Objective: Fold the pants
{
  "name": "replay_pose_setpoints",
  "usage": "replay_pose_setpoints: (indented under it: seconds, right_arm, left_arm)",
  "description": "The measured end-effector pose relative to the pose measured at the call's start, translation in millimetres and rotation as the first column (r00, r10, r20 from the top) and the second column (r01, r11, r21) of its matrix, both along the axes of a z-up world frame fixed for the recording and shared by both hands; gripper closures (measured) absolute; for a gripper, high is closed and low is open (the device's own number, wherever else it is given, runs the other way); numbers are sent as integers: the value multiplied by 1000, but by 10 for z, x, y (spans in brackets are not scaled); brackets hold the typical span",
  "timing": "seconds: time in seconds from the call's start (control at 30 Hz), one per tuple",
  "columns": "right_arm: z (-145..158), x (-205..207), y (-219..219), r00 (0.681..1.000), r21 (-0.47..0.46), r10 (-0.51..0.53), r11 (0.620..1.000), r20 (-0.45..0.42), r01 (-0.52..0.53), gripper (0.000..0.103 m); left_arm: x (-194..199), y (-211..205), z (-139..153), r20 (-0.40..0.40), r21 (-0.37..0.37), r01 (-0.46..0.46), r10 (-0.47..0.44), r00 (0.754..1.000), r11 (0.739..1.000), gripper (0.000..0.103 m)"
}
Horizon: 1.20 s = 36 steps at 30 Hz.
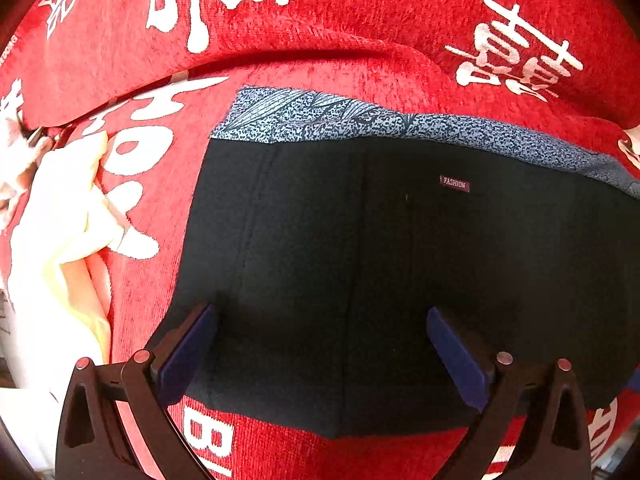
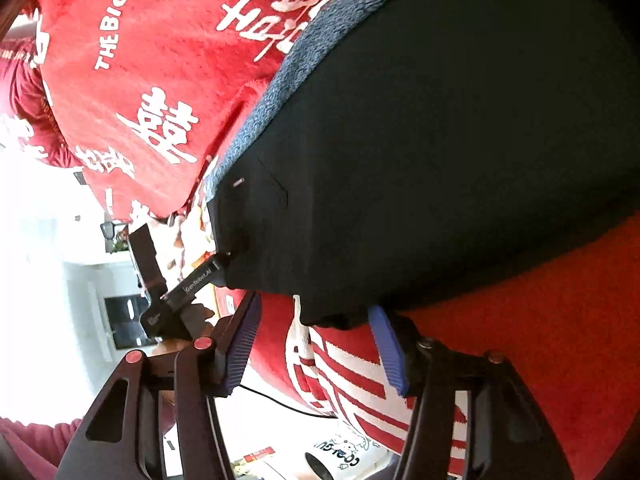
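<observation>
The left hand-held gripper (image 1: 322,322) hovers spread over the black pants (image 1: 400,272), pinching nothing. The right hand-held gripper (image 2: 314,320) is also spread, at the pants' (image 2: 440,140) near corner. The folded pants lie on the red blanket (image 1: 340,8), long axis left to right, patterned blue waistband (image 1: 360,120) on the far side. Their right end is cut off; a pale cloth (image 1: 60,240) lies left, hard to make out.
</observation>
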State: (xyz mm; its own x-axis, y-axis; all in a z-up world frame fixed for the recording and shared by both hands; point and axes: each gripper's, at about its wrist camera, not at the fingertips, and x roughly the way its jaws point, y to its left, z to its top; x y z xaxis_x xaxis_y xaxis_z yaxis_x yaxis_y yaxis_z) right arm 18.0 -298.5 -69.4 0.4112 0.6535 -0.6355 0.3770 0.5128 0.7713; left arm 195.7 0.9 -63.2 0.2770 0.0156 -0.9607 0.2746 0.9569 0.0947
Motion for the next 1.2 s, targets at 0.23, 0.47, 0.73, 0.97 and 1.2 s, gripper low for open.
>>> replay_pose_setpoints:
  seconds: [0.23, 0.47, 0.73, 0.97, 1.2]
  right_arm:
    - [-30, 126, -82, 997, 23, -77, 997, -10, 78, 69]
    - [145, 8, -43, 1000, -105, -26, 994, 11, 27, 93]
    - [111, -155, -145, 992, -154, 18, 987, -122, -37, 94]
    - [537, 202, -698, 1000, -474, 28, 880, -12, -31, 65]
    - [342, 18, -862, 997, -461, 38, 885, -72, -67, 66]
  left_arm:
    - [23, 4, -5, 5, -11, 14, -14, 1000, 1000, 0]
    - [-9, 4, -10, 16, -12, 36, -36, 999, 999, 0]
    - [-147, -185, 234, 8, 51, 41, -41, 999, 998, 0]
    - [-459, -1162, 285, -21, -107, 196, -200, 980, 975, 0]
    - [-610, -1262, -21, -146, -113, 167, -182, 972, 979, 0]
